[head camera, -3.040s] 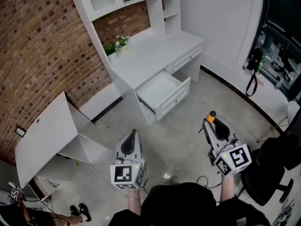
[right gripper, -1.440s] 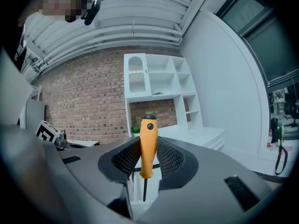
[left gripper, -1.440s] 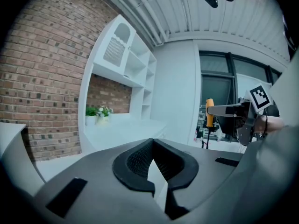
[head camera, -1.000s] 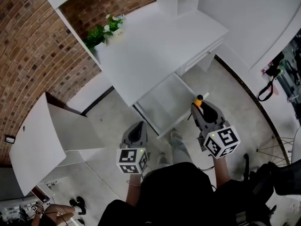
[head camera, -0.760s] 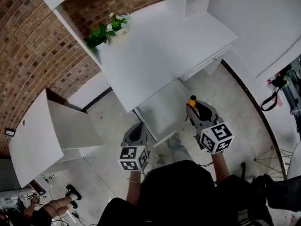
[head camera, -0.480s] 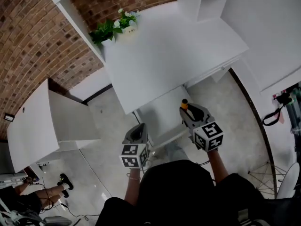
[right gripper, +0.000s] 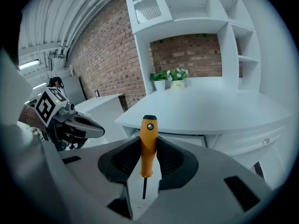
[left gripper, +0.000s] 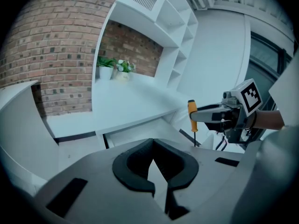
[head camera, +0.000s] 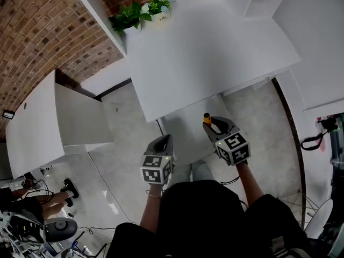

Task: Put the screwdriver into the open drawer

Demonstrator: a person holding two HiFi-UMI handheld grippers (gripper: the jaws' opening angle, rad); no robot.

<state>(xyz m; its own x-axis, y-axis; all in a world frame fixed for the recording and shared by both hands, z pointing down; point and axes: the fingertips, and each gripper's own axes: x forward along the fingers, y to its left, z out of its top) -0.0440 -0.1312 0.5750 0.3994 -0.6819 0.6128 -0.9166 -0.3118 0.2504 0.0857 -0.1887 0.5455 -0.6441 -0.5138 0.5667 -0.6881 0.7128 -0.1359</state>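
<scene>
The right gripper [head camera: 211, 125] has lowered the clamped screwdriver [head camera: 207, 117] over the drawer [head camera: 180, 133].

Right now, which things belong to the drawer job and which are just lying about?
In the job: orange-handled screwdriver; right gripper holding it; open white drawer.
Lying about: potted green plant; white side cabinet; left gripper, shut and empty.

Bright even light, sharp, fisheye-warped edges
</scene>
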